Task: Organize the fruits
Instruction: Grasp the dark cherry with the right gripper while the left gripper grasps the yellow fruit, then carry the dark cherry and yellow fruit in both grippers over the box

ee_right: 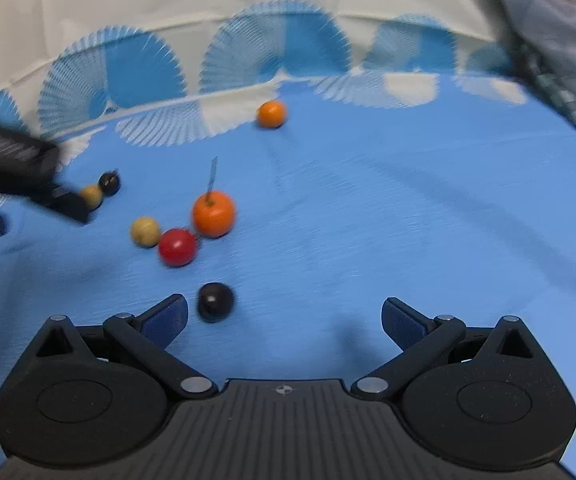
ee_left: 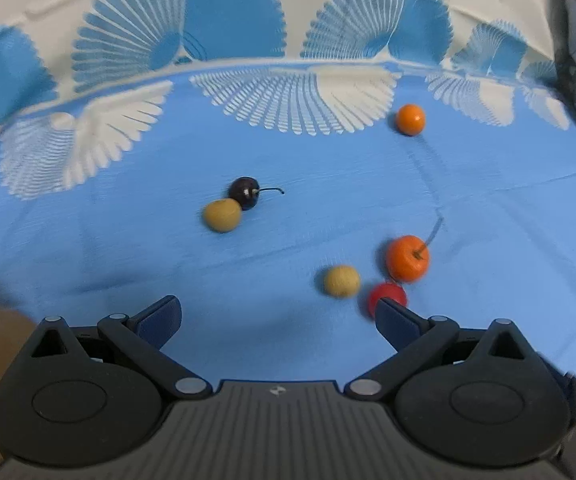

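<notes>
Small round fruits lay loose on blue cloth: stemmed orange [ee_right: 213, 214] touching red [ee_right: 177, 247], tan [ee_right: 145, 231] beside it, black [ee_right: 215, 301] nearest, another orange [ee_right: 272, 113] well apart.

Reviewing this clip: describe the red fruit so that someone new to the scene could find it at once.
Start on the blue cloth, at the cluster of three round fruits left of centre. The red fruit sits between the yellow fruit and the stemmed orange fruit. It is the only red one, nearest the camera of the three.

Right tongs [ee_right: 284, 314] face bare blue cloth [ee_right: 407, 220] ahead; black fruit [ee_right: 215, 301] by left finger, fruit cluster beyond.
</notes>
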Available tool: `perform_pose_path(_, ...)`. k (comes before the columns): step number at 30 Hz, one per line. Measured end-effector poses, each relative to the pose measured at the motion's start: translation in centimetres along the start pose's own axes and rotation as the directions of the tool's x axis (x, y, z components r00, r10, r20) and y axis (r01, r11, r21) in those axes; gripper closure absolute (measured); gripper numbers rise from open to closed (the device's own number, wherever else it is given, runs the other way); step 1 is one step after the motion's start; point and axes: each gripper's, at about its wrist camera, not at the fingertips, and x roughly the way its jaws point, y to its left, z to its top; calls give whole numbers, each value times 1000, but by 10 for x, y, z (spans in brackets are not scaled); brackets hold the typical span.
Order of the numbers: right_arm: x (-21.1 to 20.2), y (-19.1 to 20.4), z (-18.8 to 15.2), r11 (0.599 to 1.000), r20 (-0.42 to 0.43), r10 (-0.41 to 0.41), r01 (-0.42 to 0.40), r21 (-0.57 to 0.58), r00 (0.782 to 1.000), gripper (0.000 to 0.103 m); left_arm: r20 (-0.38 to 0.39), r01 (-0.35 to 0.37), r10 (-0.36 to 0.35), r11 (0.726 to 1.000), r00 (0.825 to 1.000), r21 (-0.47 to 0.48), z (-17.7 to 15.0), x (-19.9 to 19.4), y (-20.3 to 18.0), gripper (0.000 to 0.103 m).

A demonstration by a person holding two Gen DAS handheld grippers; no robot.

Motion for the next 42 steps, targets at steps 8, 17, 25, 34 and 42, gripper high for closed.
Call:
perform_pose_path(8,27,14,-10,994,32,-4,7,-106,999,1,-47,24,-22,999,999,32,8,51,-6,0)
perform_pose_path(17,31,13,-10,994,74,-7,15,-106,997,1,-56,-19,24,996,998,88,5,63,-13,0)
perform_pose_path(25,19,21,-10,983,91,78,-61,-175,993,62,-5,30,-30,990,1000,138,4,48,-22,74)
perform_pose_path(34,13,12,-9,991,108,81,-68,-116,991,74,46,40,-46,989,998,140,-9,9,-20,74)
perform_pose_path(42,-34,-2,-1,996,137,89,-87,-20,987,74,52,13,-19,993,998,118,-38,-63,-15,74)
